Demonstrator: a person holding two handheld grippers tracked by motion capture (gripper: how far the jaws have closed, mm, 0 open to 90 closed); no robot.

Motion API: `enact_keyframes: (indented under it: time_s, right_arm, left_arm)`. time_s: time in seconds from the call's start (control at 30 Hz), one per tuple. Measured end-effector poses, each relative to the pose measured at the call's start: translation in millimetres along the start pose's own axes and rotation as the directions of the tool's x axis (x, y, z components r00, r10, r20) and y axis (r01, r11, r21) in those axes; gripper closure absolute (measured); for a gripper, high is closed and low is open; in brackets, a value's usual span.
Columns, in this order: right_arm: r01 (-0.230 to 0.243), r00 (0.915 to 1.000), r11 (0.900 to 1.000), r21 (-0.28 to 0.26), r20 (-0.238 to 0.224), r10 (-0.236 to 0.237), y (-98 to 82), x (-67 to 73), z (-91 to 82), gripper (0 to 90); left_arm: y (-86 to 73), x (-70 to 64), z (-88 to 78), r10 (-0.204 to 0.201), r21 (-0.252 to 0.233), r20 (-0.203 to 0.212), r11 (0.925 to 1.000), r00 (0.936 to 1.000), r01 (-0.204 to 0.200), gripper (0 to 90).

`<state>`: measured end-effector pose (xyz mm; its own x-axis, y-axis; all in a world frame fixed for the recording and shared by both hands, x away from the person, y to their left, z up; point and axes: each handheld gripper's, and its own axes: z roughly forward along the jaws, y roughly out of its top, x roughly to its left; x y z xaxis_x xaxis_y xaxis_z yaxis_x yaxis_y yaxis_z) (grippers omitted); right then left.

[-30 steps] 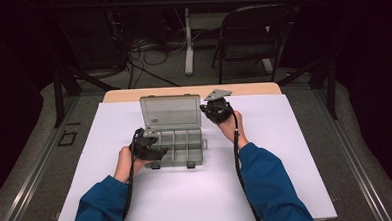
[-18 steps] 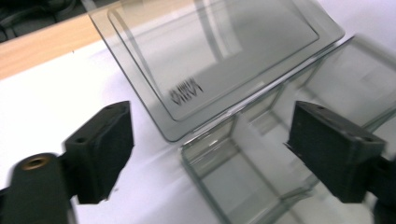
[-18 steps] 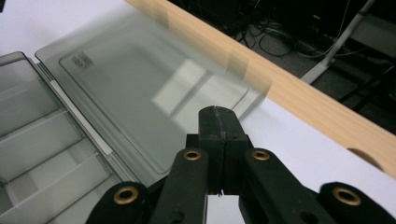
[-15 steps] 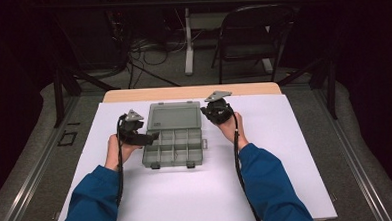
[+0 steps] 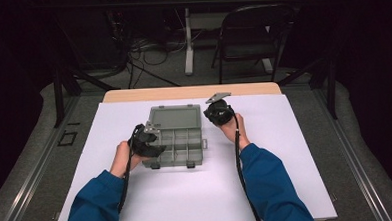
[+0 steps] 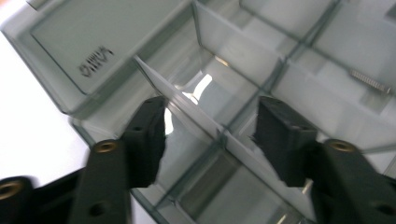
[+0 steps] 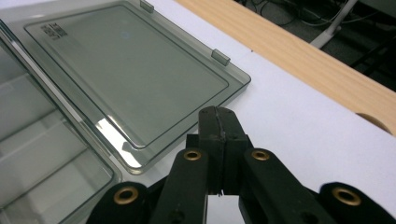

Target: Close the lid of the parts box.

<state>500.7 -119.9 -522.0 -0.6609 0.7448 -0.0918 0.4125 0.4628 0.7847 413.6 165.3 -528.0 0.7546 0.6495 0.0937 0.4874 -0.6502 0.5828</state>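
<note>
Organizer box (image 5: 178, 141) sits centre of the high view on the white table (image 5: 296, 151), lid (image 7: 130, 70) flat open behind the tray. Looks like you're lining up on a clear divider (image 6: 187, 112) inside it: your left gripper (image 6: 210, 135) has just been closing, jaws about half apart, straddling that divider, pads not on it yet. Next: squeeze square onto the strip, don't twist. Left hand low at the box's left edge. Right gripper (image 7: 218, 126) is closed, empty, parked beside the lid's right corner.
</note>
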Motion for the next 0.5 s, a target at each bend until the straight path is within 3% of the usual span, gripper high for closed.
enact_keyframes:
  time_s: [0.03, 0.1, 0.2, 0.5]
  right_arm:
    - [0.002, 1.0000, 1.000, 0.012, 0.001, -0.002, -0.6, 0.0, 1.9, 90.0]
    - [-0.003, 1.0000, 1.000, 0.031, -0.002, 0.003, -2.7, 0.4, 6.7, 90.0]
    - [0.001, 1.0000, 0.998, 0.069, -0.008, 0.000, -6.1, 0.5, 15.2, 90.0]
    - [-0.013, 0.9990, 0.987, 0.162, -0.040, 0.020, -13.2, 5.1, 31.5, 90.0]
  left_arm:
    - [0.0, -1.6, 1.5, -0.001, 0.009, 0.014, 1.0000, 0.9999, 0.001, 48.6]
    - [0.7, -4.1, 2.5, 0.009, 0.015, -0.009, 0.9999, 0.9999, -0.008, 50.5]
    - [-0.8, -3.2, 3.2, -0.008, 0.016, 0.002, 0.9998, 1.0000, 0.008, 53.7]
    - [-1.6, -8.2, 4.4, -0.030, 0.007, -0.032, 0.9995, 0.9990, 0.030, 53.8]
